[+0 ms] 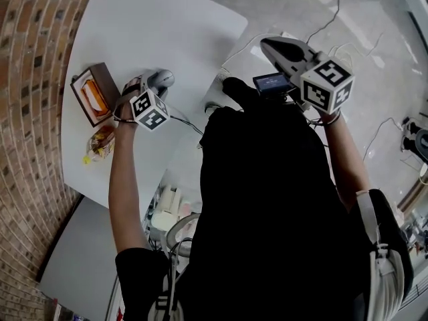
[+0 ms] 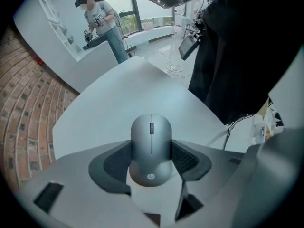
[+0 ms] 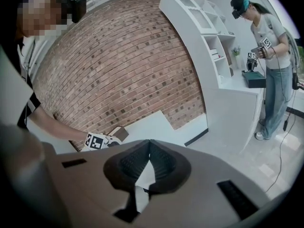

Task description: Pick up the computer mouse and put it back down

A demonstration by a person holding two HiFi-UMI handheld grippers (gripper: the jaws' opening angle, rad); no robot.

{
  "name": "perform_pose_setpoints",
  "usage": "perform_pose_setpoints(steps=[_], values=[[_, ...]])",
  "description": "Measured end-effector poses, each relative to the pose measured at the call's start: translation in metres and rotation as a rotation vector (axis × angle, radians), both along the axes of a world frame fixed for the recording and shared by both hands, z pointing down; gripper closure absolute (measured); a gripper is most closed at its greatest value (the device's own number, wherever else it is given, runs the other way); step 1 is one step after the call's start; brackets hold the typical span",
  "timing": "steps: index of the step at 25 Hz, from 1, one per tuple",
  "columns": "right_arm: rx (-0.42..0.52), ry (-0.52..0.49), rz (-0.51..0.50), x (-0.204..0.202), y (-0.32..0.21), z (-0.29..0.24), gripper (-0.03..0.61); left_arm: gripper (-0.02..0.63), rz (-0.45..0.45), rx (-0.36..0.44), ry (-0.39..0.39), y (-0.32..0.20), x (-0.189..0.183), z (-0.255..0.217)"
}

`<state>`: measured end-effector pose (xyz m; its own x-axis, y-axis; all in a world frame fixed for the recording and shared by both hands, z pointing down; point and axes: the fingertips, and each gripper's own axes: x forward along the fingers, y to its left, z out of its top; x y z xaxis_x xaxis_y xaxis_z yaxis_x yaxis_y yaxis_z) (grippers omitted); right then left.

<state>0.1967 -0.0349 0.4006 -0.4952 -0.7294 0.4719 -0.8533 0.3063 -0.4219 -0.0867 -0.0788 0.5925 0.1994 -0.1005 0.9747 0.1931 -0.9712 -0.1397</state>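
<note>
Left gripper (image 1: 159, 81): held out over the white, curved-edged table top (image 1: 154, 19), pointing steeply down at it. Its jaws are pinching the grey, rounded plastic computer mouse (image 2: 151, 146). The ribbed dark pads (image 2: 185, 158) press on the two long sides of the mouse, one on each side. The scroll wheel end points away from the gripper body and the logo end sits nearest to it. The mouse is over the bare white table top; whether its underside touches the surface cannot be told.

Right gripper (image 3: 149, 142): held up at the person's right, well apart from the table and over the pale glossy floor (image 1: 374, 59). Its jaws are pressed together at the tips, with nothing between them.

On the table, near the left gripper on the side towards the curved red-brick wall (image 1: 27, 112):
- an open brown wooden box with an orange insert (image 1: 97, 93);
- a crumpled yellow-and-red snack packet (image 1: 100, 142), just beside the box.

Thin cables (image 1: 334, 12) trail across the floor. A second person in a grey T-shirt and blue jeans (image 3: 273, 56) stands at a white counter beside a tall white shelving unit (image 3: 204, 23), well apart from the table.
</note>
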Motion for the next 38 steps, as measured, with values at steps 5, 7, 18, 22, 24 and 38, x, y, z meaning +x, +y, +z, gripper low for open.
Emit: perform_pose_setpoints(steps=[5,7,18,22,24,38], values=[[0.008,-0.010,-0.031,-0.014,-0.006,-0.003,0.562,0.336,-0.114,0.023,0.044,0.001,-0.010,-0.009],[0.010,-0.010,-0.044,-0.021,-0.010,-0.005,0.561,0.337,-0.150,0.027,0.063,0.003,-0.013,-0.012],[0.039,-0.017,-0.170,-0.067,-0.031,-0.013,0.562,0.336,-0.383,0.018,0.176,0.028,-0.031,-0.032],[0.041,-0.021,-0.213,-0.086,-0.030,-0.014,0.562,0.336,-0.473,0.000,0.219,0.041,-0.038,-0.040],[0.044,-0.023,-0.233,-0.096,-0.030,-0.015,0.563,0.336,-0.519,-0.013,0.241,0.048,-0.043,-0.042],[0.072,-0.033,-0.337,-0.173,-0.008,-0.028,0.563,0.336,-0.828,-0.007,0.314,0.090,-0.113,-0.053]])
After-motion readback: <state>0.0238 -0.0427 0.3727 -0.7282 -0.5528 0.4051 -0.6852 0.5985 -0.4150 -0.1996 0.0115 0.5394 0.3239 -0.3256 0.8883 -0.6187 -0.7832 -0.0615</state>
